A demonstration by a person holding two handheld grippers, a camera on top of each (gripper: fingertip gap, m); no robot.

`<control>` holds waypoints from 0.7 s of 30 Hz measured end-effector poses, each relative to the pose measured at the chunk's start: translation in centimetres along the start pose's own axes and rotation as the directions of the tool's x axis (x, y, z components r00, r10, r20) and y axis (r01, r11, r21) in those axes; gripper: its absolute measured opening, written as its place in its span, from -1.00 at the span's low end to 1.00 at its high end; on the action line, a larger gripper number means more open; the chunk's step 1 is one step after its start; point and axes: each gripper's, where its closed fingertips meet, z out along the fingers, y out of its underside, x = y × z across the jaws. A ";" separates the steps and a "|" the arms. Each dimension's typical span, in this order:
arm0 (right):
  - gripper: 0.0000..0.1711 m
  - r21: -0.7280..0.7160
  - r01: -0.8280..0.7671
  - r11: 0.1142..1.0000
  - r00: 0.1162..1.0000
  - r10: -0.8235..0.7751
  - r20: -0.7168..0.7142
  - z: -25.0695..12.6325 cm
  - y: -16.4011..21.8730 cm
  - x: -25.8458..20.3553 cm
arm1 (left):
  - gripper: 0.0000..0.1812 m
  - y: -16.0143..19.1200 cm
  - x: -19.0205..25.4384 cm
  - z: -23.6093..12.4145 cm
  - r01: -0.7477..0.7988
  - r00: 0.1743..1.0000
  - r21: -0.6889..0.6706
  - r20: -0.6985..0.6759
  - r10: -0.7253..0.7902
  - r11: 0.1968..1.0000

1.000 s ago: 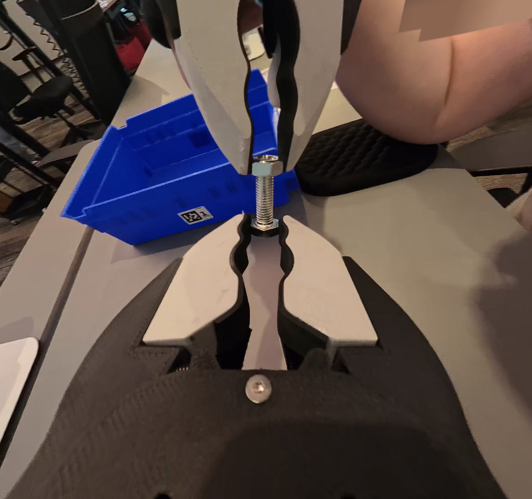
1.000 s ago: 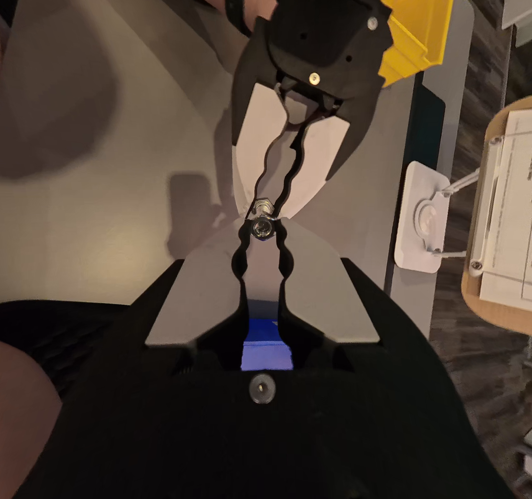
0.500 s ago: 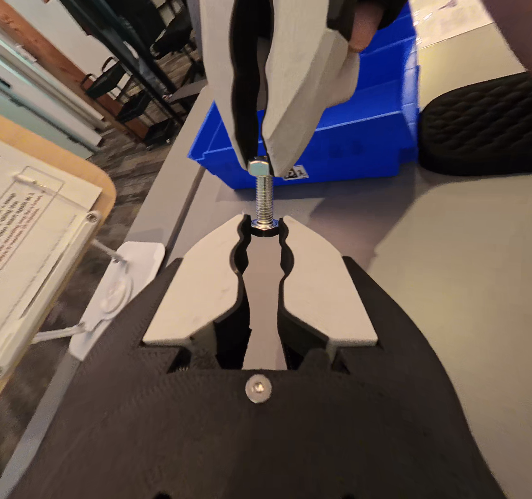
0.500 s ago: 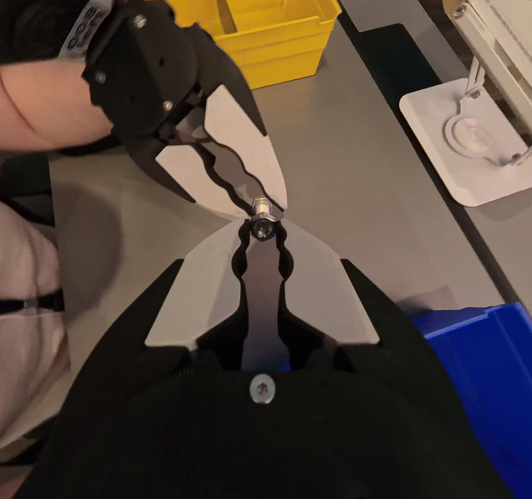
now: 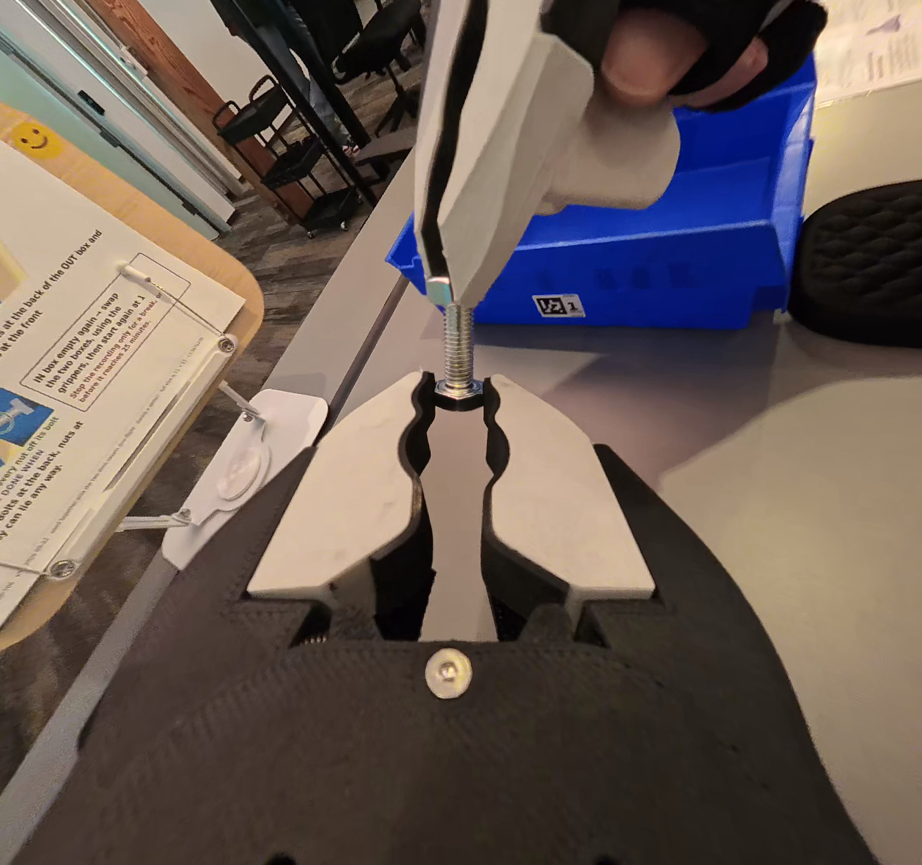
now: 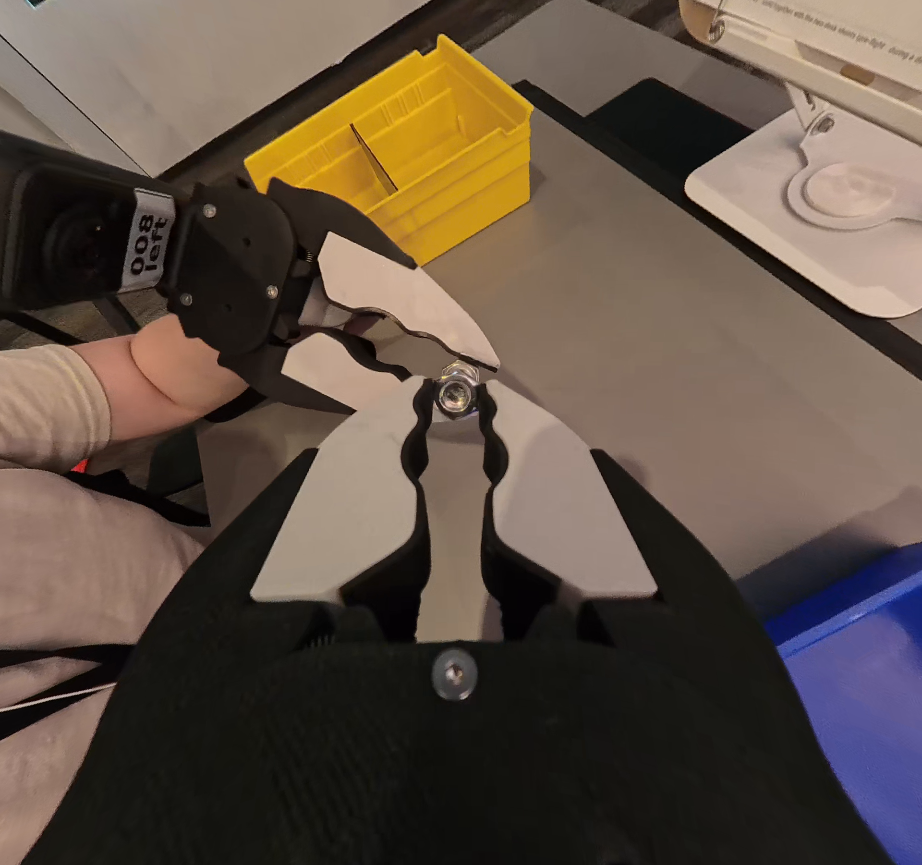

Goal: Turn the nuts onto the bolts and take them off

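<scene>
Two close wrist cameras look along their own fingers, facing each other; both frame the bolt [image 5: 457, 352] mid-frame and blue bin [image 5: 648, 262].

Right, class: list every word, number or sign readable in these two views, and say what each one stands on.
I will not quote wording; these things bear it.
Instruction sheet: printed lines, legible.
Yellow sticker: a smiley face.
Label on the blue bin: a square code and a digit.
Tag on the left claw: digits and a word.
Paper behind the bin: too blurred to read.

Grey table [image 5: 748, 566], wood-plank floor [image 5: 299, 222].
</scene>
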 end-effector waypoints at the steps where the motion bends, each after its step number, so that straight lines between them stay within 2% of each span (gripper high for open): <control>1: -0.79 0.010 0.007 1.000 1.000 -0.007 -0.002 -0.1 -0.2 -0.1 | -0.80 -0.2 0.0 -0.1 0.018 1.000 0.014 -0.008 -0.018 1.000; 10: -0.72 0.065 0.077 0.995 0.997 -0.076 -0.009 -0.5 -1.3 -1.1 | -0.80 -1.8 0.0 -0.6 0.161 0.985 0.126 -0.077 -0.152 0.979; 13: -0.83 0.088 0.109 0.990 0.994 -0.107 -0.031 -0.7 -1.8 -1.2 | -0.80 -2.1 -0.2 -0.9 0.194 0.979 0.146 -0.096 -0.181 0.970; 18: -0.79 0.056 0.165 0.985 0.984 -0.160 -0.077 -1.1 -1.3 -0.3 | -0.80 -1.3 -1.8 -1.3 0.149 0.989 0.116 -0.018 -0.148 0.982; 21: -0.78 -0.034 0.213 0.977 0.966 -0.215 -0.143 -1.5 0.0 1.4 | -0.80 -1.5 -2.8 -2.1 0.177 0.984 0.129 -0.009 -0.178 0.976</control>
